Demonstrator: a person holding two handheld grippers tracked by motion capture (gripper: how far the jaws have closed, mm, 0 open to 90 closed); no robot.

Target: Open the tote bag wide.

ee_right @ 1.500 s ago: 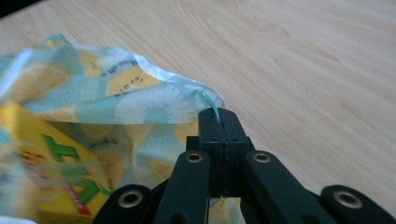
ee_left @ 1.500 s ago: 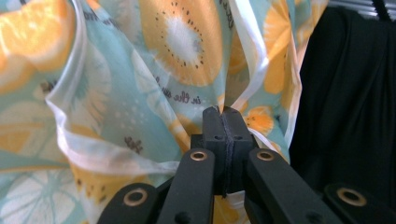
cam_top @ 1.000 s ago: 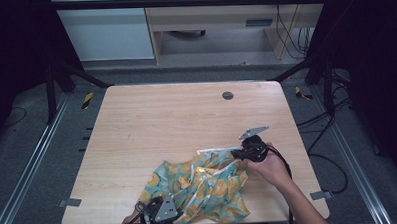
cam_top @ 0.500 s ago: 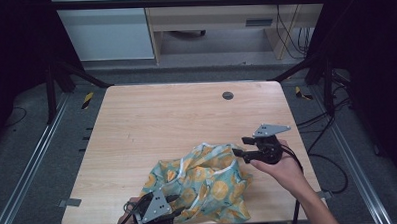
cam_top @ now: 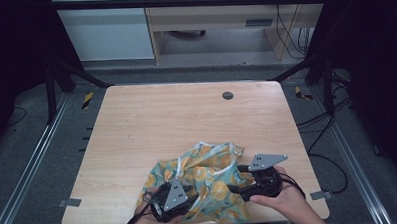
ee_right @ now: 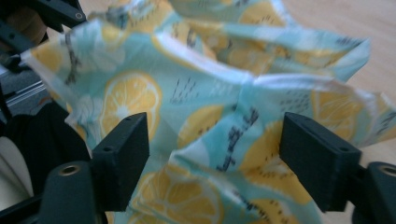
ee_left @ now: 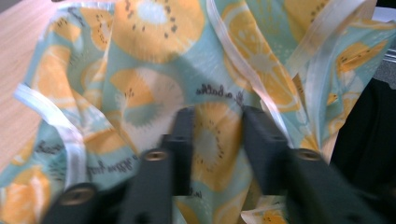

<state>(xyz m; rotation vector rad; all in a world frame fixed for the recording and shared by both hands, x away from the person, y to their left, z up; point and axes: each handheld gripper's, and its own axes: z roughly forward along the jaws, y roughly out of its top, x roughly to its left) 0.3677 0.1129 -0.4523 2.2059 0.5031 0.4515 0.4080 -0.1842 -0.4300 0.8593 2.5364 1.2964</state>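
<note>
Closing left tool (ee_left: 217, 140) straddles cloth (cam_top: 209, 176) — right tool (ee_right: 215, 158) wide.

cloth (cam_top: 209, 179) on table (cam_top: 162, 123) near edge | left claw (cam_top: 181, 190) left | right claw (cam_top: 236, 183) right

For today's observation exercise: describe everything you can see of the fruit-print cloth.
The cloth is thin, soft-looking pale teal fabric printed with orange citrus slices and dark lettering, edged with white trim. It lies crumpled in folds at the near edge of the wooden table. The left tongs sit narrowly around a fold; the right tongs gape wide around another.
</note>
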